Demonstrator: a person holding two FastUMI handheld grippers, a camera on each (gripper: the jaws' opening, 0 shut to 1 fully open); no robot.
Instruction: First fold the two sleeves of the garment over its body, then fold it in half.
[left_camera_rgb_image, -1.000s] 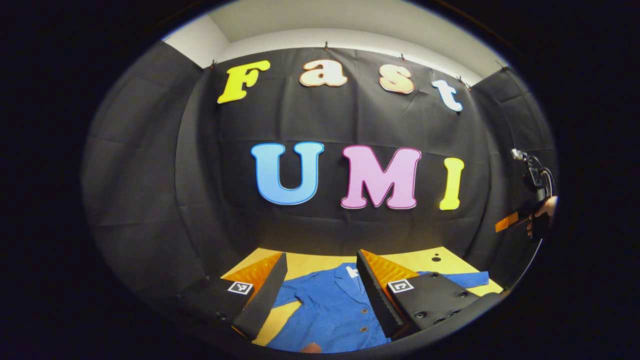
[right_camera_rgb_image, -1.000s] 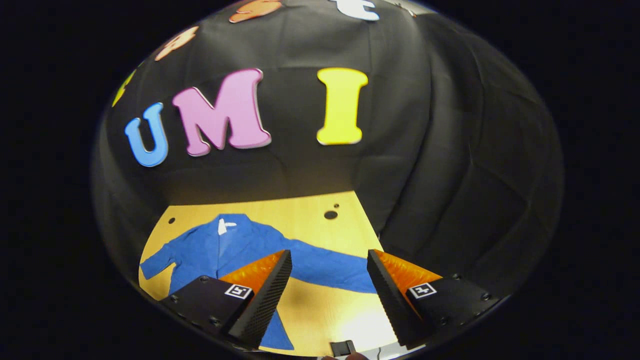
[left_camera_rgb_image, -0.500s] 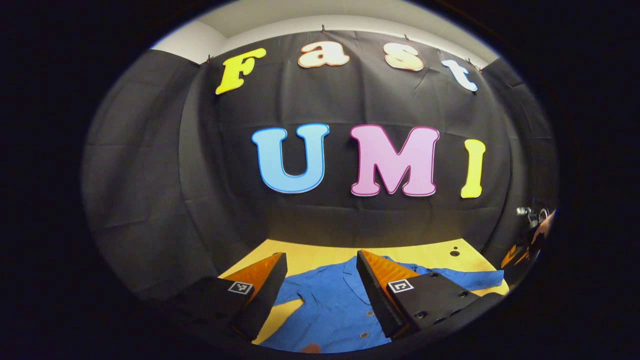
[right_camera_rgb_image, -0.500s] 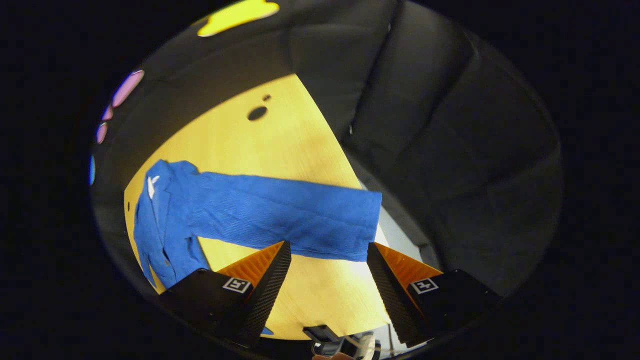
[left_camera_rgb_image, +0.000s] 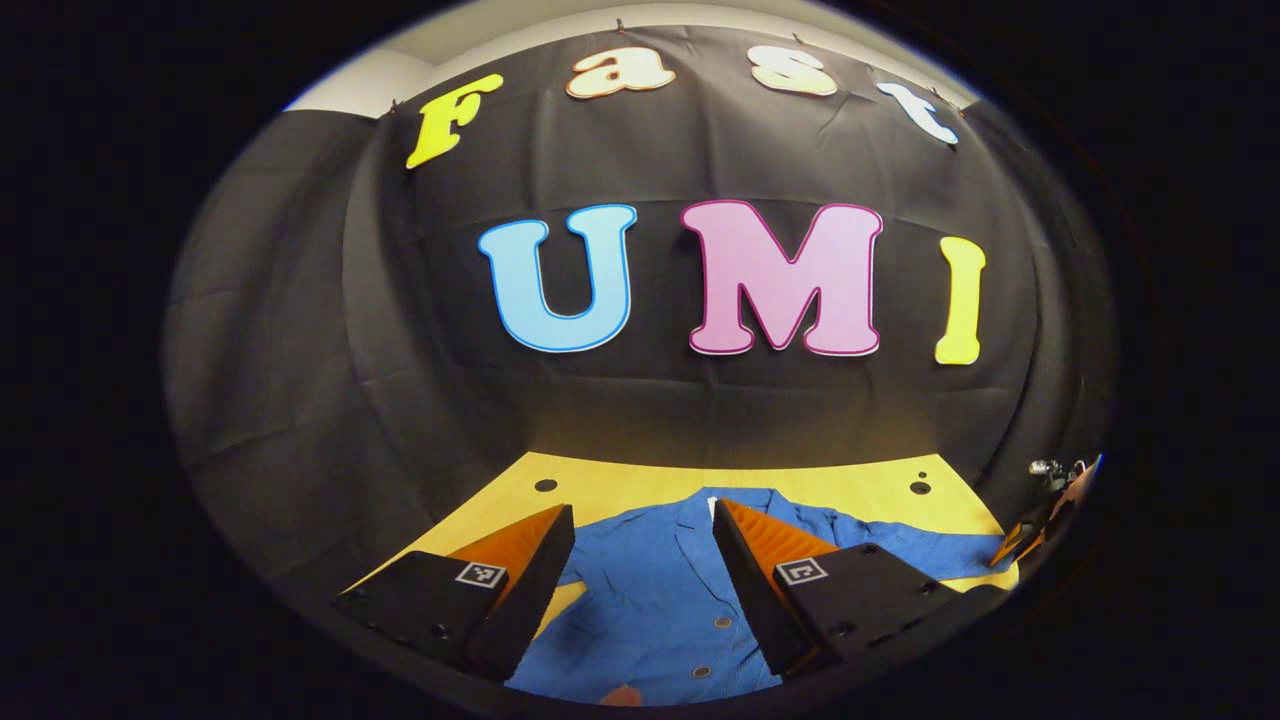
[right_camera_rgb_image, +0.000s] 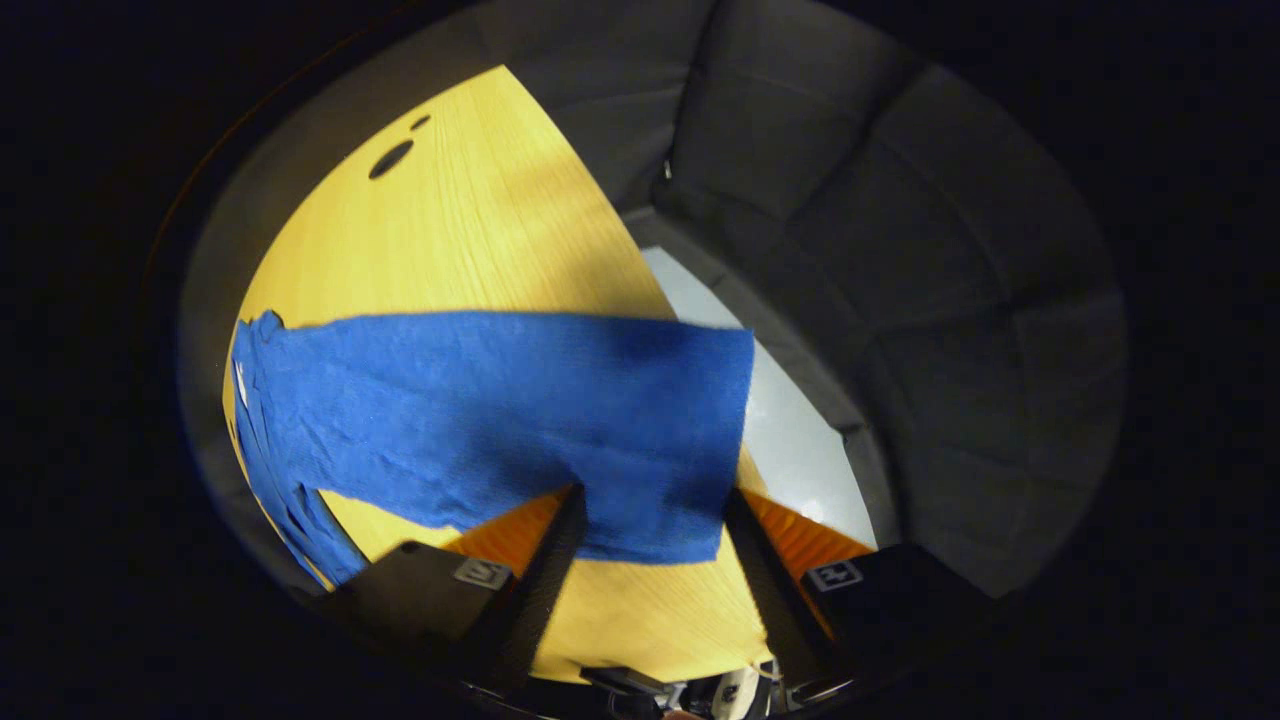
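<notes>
A blue shirt (left_camera_rgb_image: 660, 590) lies flat on a yellow wooden table (left_camera_rgb_image: 610, 480). The left gripper (left_camera_rgb_image: 640, 560) hovers over the shirt's body, fingers wide apart, holding nothing. The right gripper (right_camera_rgb_image: 648, 520) is low over the right sleeve (right_camera_rgb_image: 500, 410) near its cuff, fingers spread either side, not yet pinching it

A yellow wooden table (left_camera_rgb_image: 640, 487) carries a blue garment (left_camera_rgb_image: 660, 600) lying flat, its buttoned front up and collar toward the back wall. One long sleeve (right_camera_rgb_image: 480, 410) stretches across the wood toward the table's edge near the side wall. Small dark round holes (right_camera_rgb_image: 390, 158) mark the tabletop near its far corners.
</notes>
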